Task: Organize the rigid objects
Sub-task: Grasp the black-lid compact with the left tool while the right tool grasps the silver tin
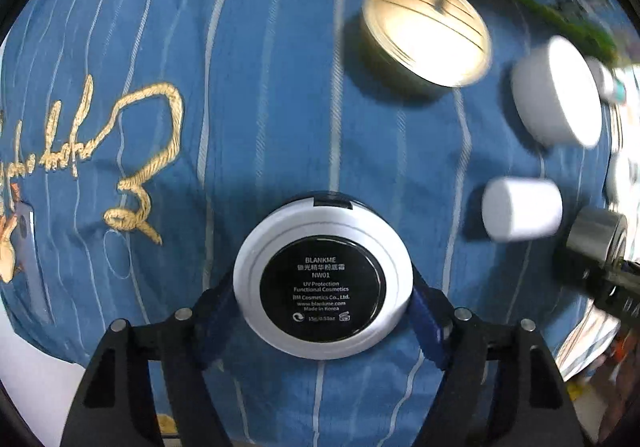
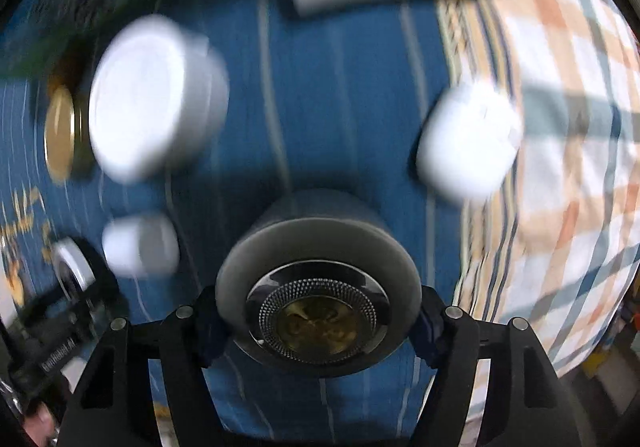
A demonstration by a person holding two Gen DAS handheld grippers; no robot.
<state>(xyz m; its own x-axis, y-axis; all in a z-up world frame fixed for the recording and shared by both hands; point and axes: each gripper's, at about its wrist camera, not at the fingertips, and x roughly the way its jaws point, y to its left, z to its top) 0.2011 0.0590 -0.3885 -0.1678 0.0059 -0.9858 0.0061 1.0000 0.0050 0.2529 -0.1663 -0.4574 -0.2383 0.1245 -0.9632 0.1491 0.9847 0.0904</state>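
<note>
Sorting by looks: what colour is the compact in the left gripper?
White round compact with a black label; left wrist view shows it best.

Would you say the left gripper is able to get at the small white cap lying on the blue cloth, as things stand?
Probably not yet. The left gripper is shut on a white compact, so it has no free grip. The path itself looks open: the white cap lies ahead to its right on the blue cloth, with nothing between.

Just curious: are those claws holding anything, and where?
Left gripper pinches a white compact by its rim; right gripper clamps a grey jar by its sides.
</note>
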